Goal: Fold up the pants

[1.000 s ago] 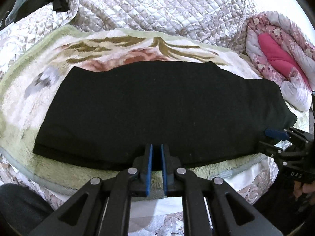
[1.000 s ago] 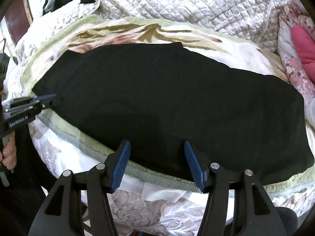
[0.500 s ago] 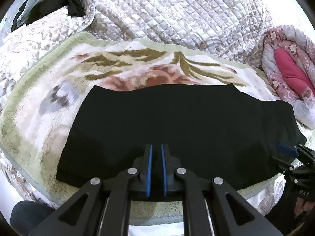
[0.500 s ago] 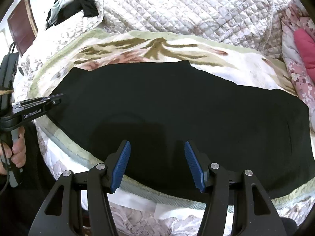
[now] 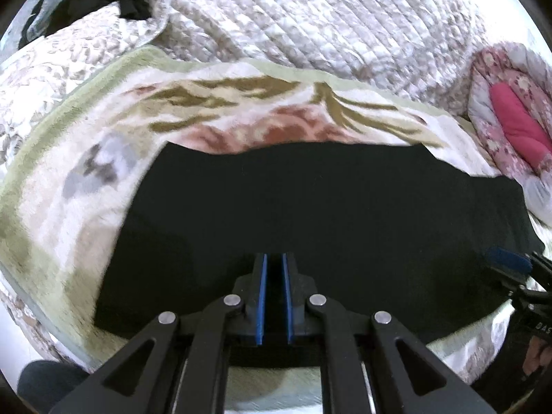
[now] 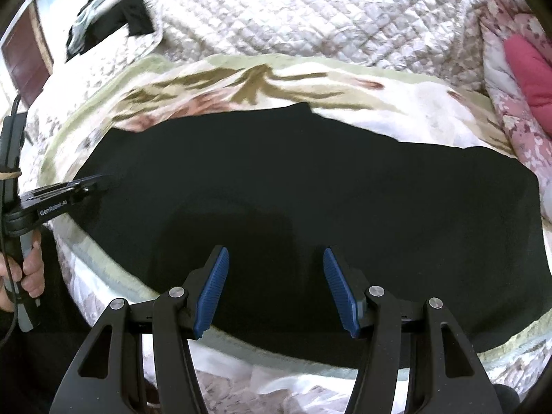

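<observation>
Black fabric pants (image 5: 310,214) lie flat, folded lengthwise, mid-frame on the floral fleece blanket (image 5: 69,179).
Crosswise folds remain; left gripper (image 5: 274,289) pinches the near edge, right gripper (image 6: 276,283) spread wide.

Pants on the blanket

The pants (image 6: 310,186) lie across the blanket (image 6: 396,103); quilt (image 6: 310,17) behind, rolled bedding (image 6: 517,79) at right.

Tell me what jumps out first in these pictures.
The black pants lie spread wide across the flowery blanket, filling the middle. The left gripper is nearly shut over their near edge; the right gripper gapes open above them. A pink quilt sits bundled far right.
</observation>
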A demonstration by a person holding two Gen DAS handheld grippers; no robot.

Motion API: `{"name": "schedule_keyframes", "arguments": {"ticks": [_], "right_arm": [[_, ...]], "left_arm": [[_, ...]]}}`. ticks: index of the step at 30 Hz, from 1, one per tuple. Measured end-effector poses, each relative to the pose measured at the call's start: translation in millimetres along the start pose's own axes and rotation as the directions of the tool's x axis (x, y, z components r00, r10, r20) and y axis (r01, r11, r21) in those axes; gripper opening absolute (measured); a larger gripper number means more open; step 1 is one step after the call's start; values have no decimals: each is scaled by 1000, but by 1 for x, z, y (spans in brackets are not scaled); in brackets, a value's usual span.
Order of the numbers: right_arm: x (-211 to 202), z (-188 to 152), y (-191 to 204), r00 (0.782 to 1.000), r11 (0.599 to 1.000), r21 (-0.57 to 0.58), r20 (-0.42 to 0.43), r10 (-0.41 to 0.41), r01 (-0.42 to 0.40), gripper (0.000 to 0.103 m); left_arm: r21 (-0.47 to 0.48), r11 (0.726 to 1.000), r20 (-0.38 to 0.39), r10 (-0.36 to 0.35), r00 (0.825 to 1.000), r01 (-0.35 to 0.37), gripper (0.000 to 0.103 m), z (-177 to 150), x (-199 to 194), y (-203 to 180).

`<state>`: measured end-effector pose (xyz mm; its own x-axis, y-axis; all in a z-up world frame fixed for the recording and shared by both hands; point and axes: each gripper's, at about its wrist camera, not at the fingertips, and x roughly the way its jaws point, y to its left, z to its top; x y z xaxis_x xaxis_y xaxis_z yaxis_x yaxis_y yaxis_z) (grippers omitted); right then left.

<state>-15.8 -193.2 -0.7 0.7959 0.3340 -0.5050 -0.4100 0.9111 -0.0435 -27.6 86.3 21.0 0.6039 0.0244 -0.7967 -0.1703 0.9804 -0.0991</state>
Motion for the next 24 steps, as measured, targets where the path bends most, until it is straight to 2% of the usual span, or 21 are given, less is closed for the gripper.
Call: {"name": "schedule_keyframes", "arguments": {"ticks": [5, 11, 13, 14, 15, 19, 24], "right_arm": [[1, 1, -23, 999, 997, 56, -7, -44, 44, 58], [-9, 4, -45, 998, 989, 132, 8, -61, 59, 58], [-9, 3, -43, 999, 990, 134, 9, -50, 48, 58], [-8, 3, -42, 999, 990, 135, 7, -42, 41, 58], [-6, 3, -39, 999, 991, 132, 2, -33, 32, 58], [-5, 3, -32, 1000, 993, 114, 1, -19, 18, 58], [-8, 4, -32, 1000, 993, 116, 10, -16, 15, 58]], "left_arm": [[-55, 998, -14, 36, 999, -37, 11, 7, 9, 23], [-128, 988, 29, 90, 996, -85, 11, 20, -8, 58], [-151, 985, 38, 96, 995, -89, 24, 24, -11, 71], [-167, 982, 40, 96, 995, -88, 34, 26, -13, 79], [-177, 981, 39, 91, 995, -82, 37, 26, -14, 85], [-212, 977, -5, 9, 1000, -10, 37, 29, -5, 96], [-166, 986, -22, -5, 1000, 2, 37, 34, 9, 86]]}}
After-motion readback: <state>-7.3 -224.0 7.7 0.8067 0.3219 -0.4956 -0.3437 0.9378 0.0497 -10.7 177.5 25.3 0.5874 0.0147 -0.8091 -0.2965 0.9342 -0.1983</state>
